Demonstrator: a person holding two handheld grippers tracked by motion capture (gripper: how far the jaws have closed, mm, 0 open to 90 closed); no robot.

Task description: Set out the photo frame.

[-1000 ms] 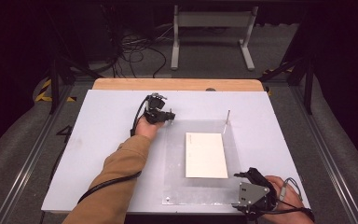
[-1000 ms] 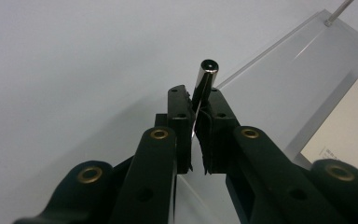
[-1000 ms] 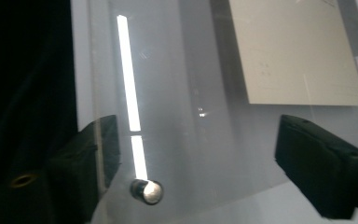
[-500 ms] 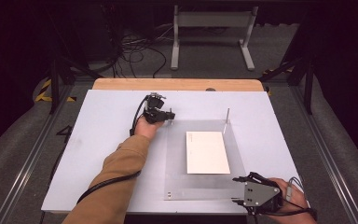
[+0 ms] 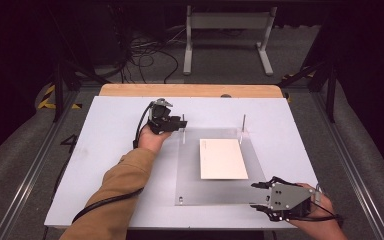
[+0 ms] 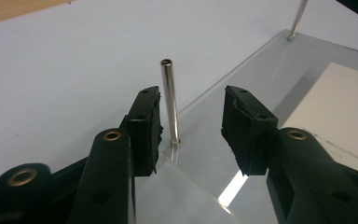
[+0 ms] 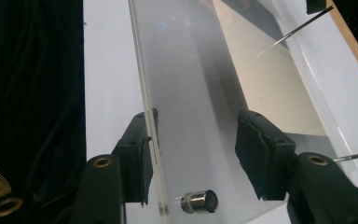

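Observation:
A clear acrylic sheet (image 5: 190,170) lies on the white table top (image 5: 105,150), with a white paper card (image 5: 223,158) on it. A slim metal post (image 6: 169,100) stands upright at the sheet's back left corner. My left gripper (image 5: 182,124) is open around that post (image 5: 183,121), which stands nearer its left jaw without touching it. My right gripper (image 5: 254,196) is open at the sheet's front right corner. In the right gripper view, the right gripper (image 7: 193,140) straddles the sheet's edge (image 7: 142,70) above a short metal stud (image 7: 199,201).
A second thin post (image 5: 243,122) rises at the sheet's back right corner. A small stud (image 5: 180,200) sits at its front left corner. A wooden strip (image 5: 190,90) borders the table's far edge, with cables and a metal stand on the floor beyond.
The right gripper has turned its jaws to the left and moved slightly away from the table's front edge, onto the sheet's corner. The left gripper has stayed at the post.

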